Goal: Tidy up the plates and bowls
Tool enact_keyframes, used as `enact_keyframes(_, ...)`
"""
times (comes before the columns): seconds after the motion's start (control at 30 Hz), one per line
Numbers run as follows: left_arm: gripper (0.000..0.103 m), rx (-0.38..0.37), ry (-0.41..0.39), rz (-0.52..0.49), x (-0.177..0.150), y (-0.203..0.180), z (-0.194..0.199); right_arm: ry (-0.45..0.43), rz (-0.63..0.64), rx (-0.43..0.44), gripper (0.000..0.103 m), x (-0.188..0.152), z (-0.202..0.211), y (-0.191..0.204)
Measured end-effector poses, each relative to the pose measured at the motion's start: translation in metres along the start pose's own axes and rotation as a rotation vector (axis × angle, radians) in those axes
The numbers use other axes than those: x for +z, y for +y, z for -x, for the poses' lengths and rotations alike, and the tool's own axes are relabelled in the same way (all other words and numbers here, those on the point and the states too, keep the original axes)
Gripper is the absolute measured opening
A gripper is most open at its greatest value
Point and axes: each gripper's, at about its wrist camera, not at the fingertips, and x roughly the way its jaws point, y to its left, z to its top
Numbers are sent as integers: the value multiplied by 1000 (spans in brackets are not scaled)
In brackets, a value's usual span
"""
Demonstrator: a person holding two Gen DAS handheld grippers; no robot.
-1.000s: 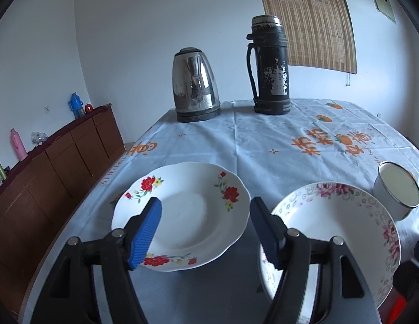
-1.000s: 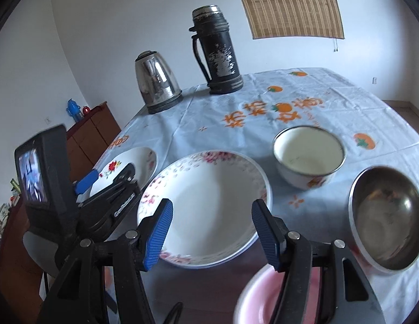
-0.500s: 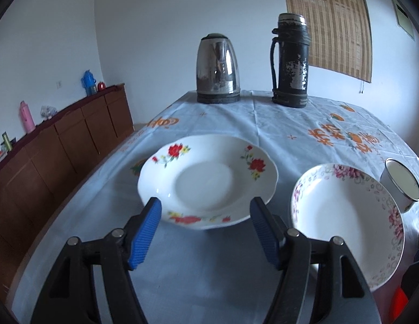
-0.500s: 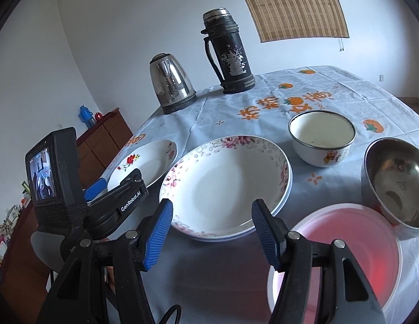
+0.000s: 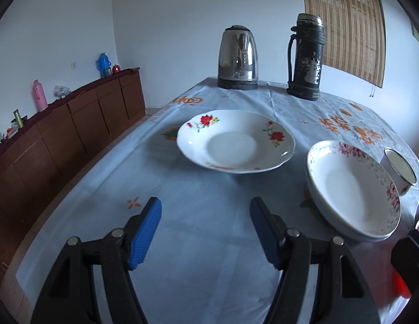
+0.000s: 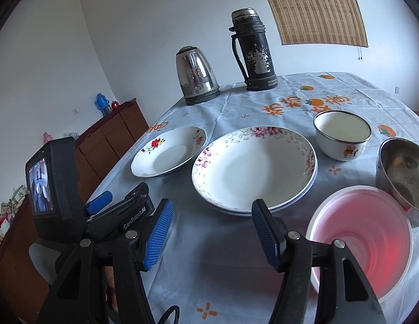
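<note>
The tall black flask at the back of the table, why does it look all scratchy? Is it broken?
The black flask has patches where its dark coating has worn off, showing silvery metal underneath. It stands upright beside the kettle, with no dent or spill visible. Worn, not visibly broken.

We're in a home dining room, no doubt: a counter under a pale cloth printed with oranges, set with flowered plates. Behind the plates stand a steel electric kettle and, just to its right, a worn black thermos. Left of the kettle a long brown wooden sideboard lines the white wall; a bamboo blind hangs up right.
</note>
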Motion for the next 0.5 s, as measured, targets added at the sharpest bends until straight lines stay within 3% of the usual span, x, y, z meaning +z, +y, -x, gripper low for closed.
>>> enact_keyframes(0.5,69,2,57,45,-16,22,11,13,30,22,63,-8,3,8)
